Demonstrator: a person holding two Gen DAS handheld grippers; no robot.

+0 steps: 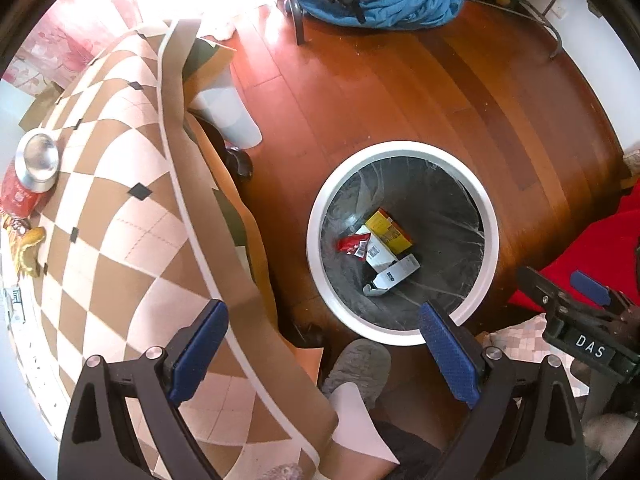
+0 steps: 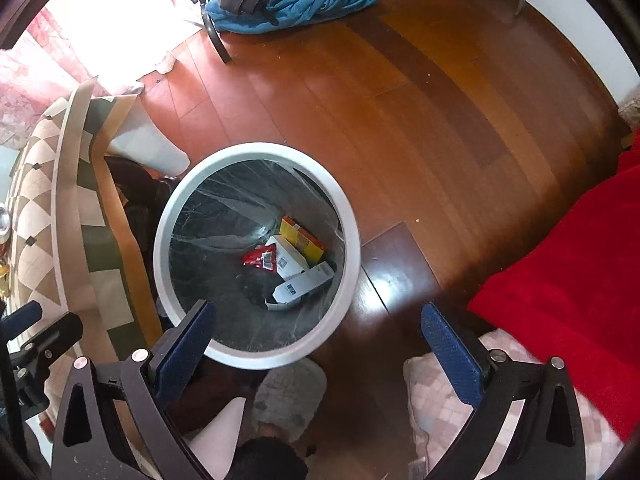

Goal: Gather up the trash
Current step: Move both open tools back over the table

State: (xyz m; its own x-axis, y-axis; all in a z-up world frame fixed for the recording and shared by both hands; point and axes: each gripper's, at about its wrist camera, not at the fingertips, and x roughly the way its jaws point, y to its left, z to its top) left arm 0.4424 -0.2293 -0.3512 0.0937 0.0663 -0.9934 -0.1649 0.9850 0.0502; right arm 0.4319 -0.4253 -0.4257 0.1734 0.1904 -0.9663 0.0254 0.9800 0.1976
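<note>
Ahead of the left gripper (image 1: 324, 350), just past its right jaw, a round white-rimmed trash bin (image 1: 402, 150) stands on the wooden floor (image 1: 400, 80), lined with a clear bag; at its bottom lie a yellow box (image 1: 390, 230), a red wrapper (image 1: 352, 245) and a white carton (image 1: 394, 276), all touching in one heap. The left jaws are spread wide with nothing between them, the left jaw over the checkered desk (image 1: 120, 208), where a metal bowl (image 1: 38, 160) sits far off to the left. The right gripper (image 2: 314, 332) likewise has its jaws wide apart and empty; the bin lies beyond its left jaw, and a red cloth (image 2: 568, 272) beyond its right jaw
</note>
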